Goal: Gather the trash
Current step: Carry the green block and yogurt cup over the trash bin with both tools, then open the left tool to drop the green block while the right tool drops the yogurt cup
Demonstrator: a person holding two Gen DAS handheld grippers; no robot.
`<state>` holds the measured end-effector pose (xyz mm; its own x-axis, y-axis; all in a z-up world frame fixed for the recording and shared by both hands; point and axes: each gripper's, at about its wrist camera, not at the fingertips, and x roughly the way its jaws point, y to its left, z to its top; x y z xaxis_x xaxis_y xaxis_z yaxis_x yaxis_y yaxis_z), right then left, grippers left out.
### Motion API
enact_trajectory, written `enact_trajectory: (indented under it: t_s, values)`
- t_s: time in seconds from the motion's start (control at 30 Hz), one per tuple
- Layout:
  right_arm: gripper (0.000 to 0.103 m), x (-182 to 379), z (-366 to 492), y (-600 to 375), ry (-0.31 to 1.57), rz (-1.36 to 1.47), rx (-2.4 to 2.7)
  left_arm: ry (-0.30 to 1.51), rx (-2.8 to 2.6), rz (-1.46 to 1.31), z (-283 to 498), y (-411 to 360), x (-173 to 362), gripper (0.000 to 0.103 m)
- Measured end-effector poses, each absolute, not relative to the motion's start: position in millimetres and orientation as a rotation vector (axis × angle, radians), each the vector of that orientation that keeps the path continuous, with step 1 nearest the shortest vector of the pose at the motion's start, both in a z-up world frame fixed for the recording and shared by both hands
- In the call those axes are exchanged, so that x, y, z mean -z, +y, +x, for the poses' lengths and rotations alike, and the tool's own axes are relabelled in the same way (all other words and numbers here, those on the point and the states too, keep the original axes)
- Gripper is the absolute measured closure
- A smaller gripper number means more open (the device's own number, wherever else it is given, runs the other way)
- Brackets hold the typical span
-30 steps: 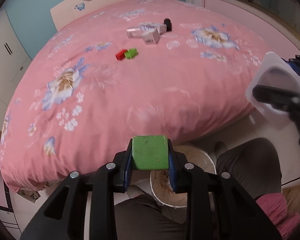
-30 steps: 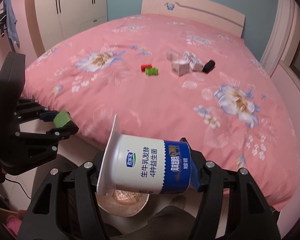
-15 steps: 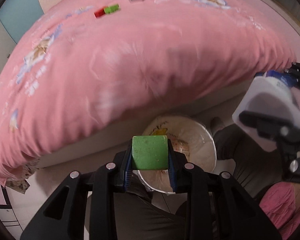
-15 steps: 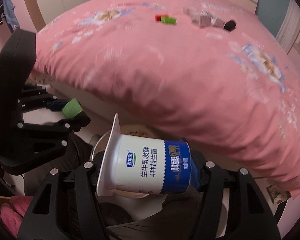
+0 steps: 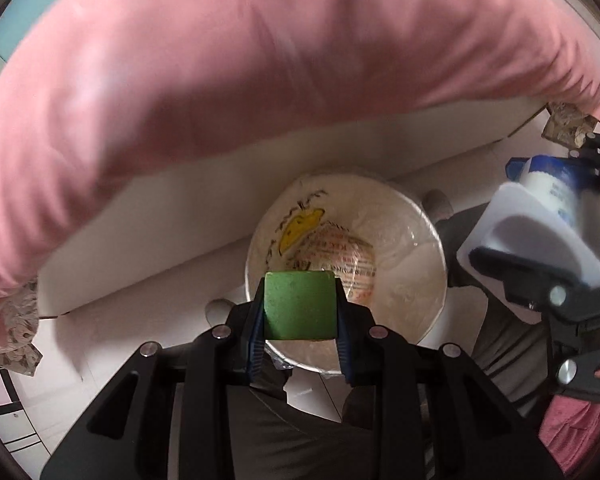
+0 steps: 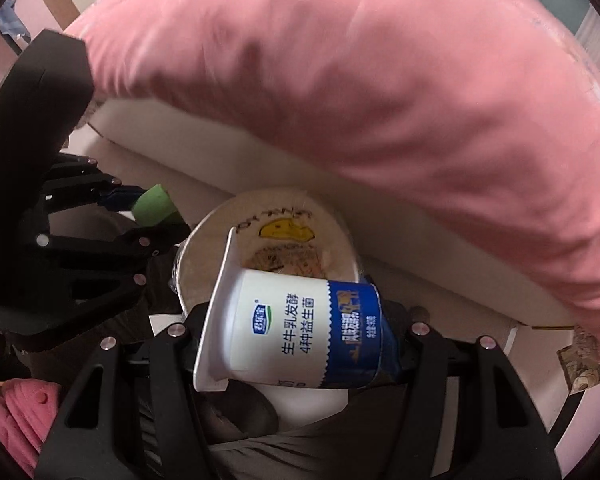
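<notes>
At the frame's lower middle, the left gripper (image 5: 300, 308) clamps a green block (image 5: 299, 305) and the right gripper (image 6: 296, 336) a yogurt cup (image 6: 296, 332), both above the bin (image 5: 428, 240).

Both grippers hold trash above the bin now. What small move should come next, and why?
Probably open the left gripper to drop the green block: it hangs directly over the lined bin beside the bed. The right gripper, clamped on the yogurt cup, seems near the bin's rim and could follow.

The block (image 5: 299, 305) is green, the yogurt cup (image 6: 300, 336) white and blue, the bin (image 5: 416, 240) cream with a yellow print, the quilt (image 5: 260, 60) pink.
</notes>
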<state>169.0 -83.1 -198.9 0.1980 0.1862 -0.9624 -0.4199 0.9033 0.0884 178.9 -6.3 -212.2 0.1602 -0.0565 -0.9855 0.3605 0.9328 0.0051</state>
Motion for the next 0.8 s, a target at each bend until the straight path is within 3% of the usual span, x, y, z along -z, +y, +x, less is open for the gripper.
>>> enact_trajectory:
  t_s: [0.8]
  values:
    - [0.041, 331, 188, -71, 1.615, -0.184, -0.453, 1.689, 0.326, 0.185, 210, -10, 333, 0.071]
